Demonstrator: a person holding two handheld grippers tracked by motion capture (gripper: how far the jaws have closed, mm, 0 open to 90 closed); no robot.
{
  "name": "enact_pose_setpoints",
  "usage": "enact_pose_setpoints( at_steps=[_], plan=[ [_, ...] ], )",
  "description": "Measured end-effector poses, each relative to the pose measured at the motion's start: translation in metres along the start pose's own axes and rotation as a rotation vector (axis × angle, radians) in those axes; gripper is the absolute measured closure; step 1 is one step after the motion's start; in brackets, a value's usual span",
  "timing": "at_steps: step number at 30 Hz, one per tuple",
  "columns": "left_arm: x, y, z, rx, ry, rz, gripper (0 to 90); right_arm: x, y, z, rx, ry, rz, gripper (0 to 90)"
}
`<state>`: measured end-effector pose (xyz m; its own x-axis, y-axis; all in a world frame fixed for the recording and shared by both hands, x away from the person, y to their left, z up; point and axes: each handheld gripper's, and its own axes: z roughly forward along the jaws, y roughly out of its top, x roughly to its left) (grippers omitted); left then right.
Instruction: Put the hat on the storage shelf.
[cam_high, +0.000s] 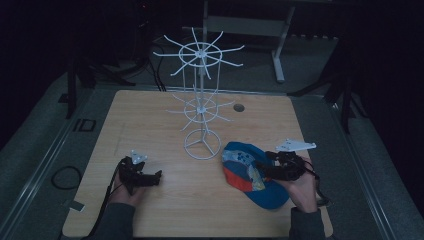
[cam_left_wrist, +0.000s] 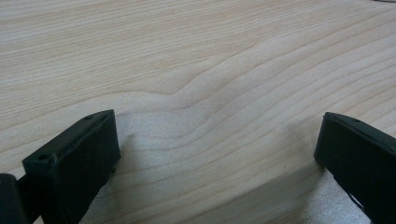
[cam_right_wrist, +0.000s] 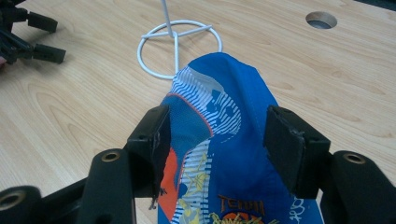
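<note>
The cap (cam_high: 252, 175) lies flat on the bench (cam_high: 165, 210) at about five o'clock from the wire rack (cam_high: 201, 100), its nearer edge just beside the rack's ring base. It looks light and soft: blue printed cloth, with a crown that will probably fold under a pinch and a brim that should be stiffer. The brim or the seam where it meets the crown seems the surest hold.

The right claw (cam_right_wrist: 215, 144) is spread, one jaw on each side of a raised fold of cloth; whether the pads already touch it is hard to tell in the right gripper view. The left claw (cam_high: 159, 176) rests spread over bare wood at eight o'clock from the rack, well apart from the cap.

The rack's thin prongs radiate in two tiers and could snag cloth or a jaw. A round cable hole (cam_high: 239, 107) sits at two o'clock from the base.
</note>
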<state>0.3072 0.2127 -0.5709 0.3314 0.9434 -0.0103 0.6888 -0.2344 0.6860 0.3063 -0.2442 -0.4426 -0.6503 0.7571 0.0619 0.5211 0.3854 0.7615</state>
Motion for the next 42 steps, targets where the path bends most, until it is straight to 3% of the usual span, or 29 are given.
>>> enact_pose_setpoints(
  at_steps=[5,9,15,19,20,22,26,31,34,42],
  plan=[
    [0.000,0.000,0.000,0.000,0.000,0.000,0.1,0.003,-0.001,-0.003,0.014,0.005,0.007,42.7],
    [0.000,0.000,0.000,0.000,0.000,0.001,0.0,0.007,0.000,-0.003,0.035,-0.018,-0.006,42.7],
    [0.000,0.000,0.000,0.000,-0.001,0.001,0.0,-0.002,0.006,0.000,0.057,-0.033,-0.012,44.7],
    [0.000,0.000,0.000,0.000,-0.001,0.001,0.0,-0.005,0.009,0.005,0.101,-0.037,-0.029,46.1],
    [0.000,0.000,0.000,0.000,-0.001,0.001,0.0,-0.006,0.010,0.009,0.131,-0.034,-0.047,50.9],
    [0.000,0.000,0.000,0.000,-0.001,0.001,0.0,-0.007,0.011,0.009,0.138,-0.031,-0.049,52.0],
    [0.000,0.000,0.000,0.000,-0.001,0.002,0.1,-0.009,0.012,0.005,0.104,-0.021,-0.026,50.4],
    [0.000,0.000,0.000,-0.002,-0.001,-0.001,0.1,-0.011,0.015,0.002,0.103,-0.037,-0.035,50.5],
    [0.000,0.000,0.000,-0.001,-0.001,-0.001,0.0,-0.015,0.018,0.002,0.101,-0.020,-0.035,52.6],
    [0.000,0.000,0.000,0.001,-0.002,0.000,0.1,-0.022,0.022,0.008,0.146,-0.012,-0.084,54.6]
  ],
)
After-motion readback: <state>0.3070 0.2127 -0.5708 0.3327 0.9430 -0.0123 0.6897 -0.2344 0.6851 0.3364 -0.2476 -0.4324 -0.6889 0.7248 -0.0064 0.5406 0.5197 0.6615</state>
